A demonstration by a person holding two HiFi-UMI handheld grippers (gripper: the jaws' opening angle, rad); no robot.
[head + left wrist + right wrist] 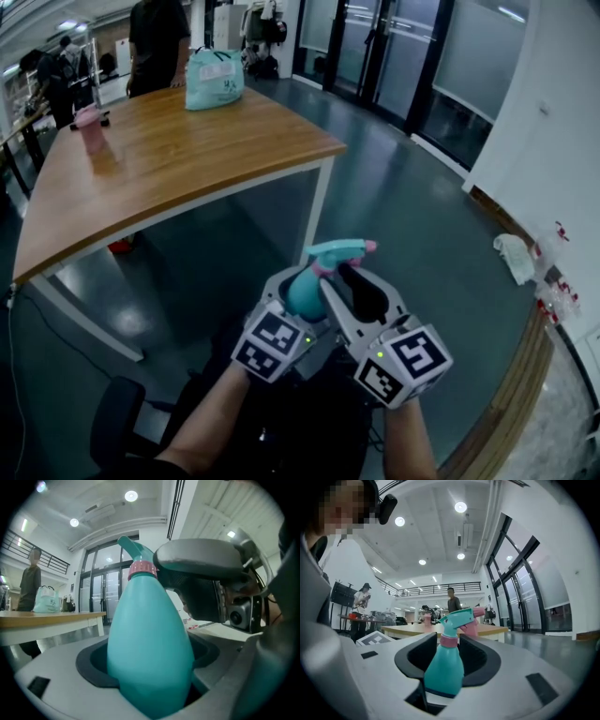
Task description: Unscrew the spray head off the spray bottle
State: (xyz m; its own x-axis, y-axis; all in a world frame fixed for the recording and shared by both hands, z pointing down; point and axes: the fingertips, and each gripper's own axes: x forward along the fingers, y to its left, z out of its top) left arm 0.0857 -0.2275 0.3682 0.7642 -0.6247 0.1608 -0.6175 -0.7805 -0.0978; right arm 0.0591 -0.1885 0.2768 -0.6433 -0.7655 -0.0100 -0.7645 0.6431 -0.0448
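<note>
A teal spray bottle with a pink collar and a teal spray head is held in the air close to my body. My left gripper is shut on the bottle's body, which fills the left gripper view below the collar. My right gripper stands at the neck. In the right gripper view the right gripper is open, and its black pads flank the collar and the spray head without clearly pressing on them.
A wooden table stands ahead to the left with a teal bag and a pink bottle on it. A person stands behind it. A white bag lies on the floor at the right. A chair base is low left.
</note>
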